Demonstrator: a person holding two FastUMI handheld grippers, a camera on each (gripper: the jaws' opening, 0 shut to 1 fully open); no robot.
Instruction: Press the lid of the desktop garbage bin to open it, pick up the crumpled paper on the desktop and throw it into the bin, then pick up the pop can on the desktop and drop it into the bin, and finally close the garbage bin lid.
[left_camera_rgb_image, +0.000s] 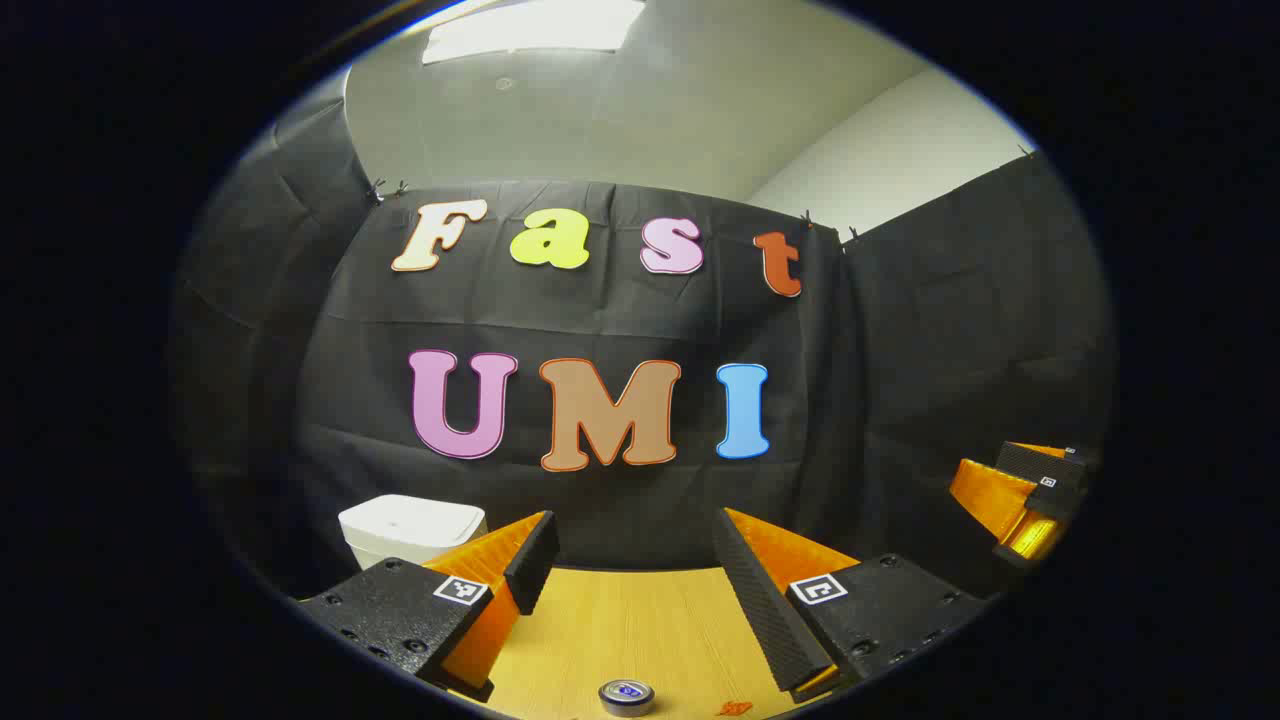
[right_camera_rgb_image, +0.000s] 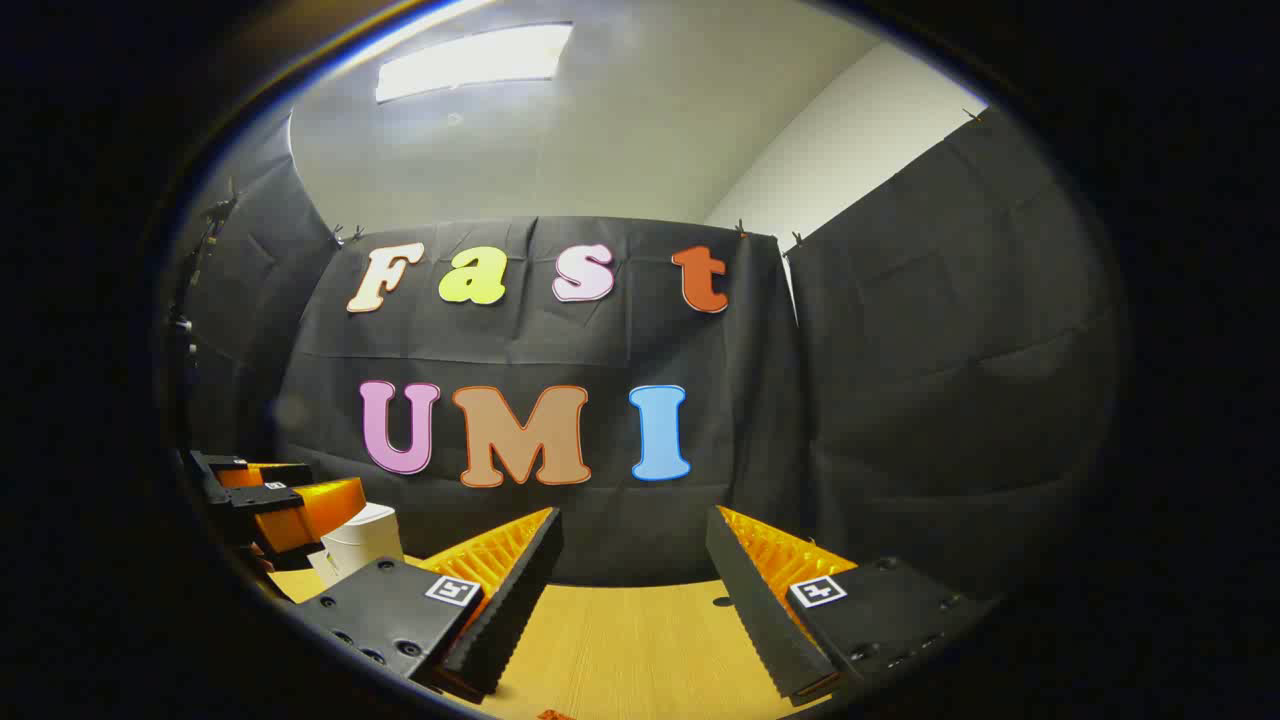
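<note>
The closed white bin (left_camera_rgb_image: 412, 527) sits ahead-left of the left gripper (left_camera_rgb_image: 635, 575), nearer than the right gripper (right_camera_rgb_image: 630, 590); both stand wide, empty.

Left claw (left_camera_rgb_image: 635, 560) gapes above pop can (left_camera_rgb_image: 627, 697) (bin (left_camera_rgb_image: 410, 525) closed).

Left gripper view: bin (left_camera_rgb_image: 410, 527) sits on table (left_camera_rgb_image: 640, 620) at far left, against booth wall, lid down. Pop can (left_camera_rgb_image: 626, 697) stands nearer, centre front, w/ right gripper (left_camera_rgb_image: 1020, 500) far right, above table edge.
</note>
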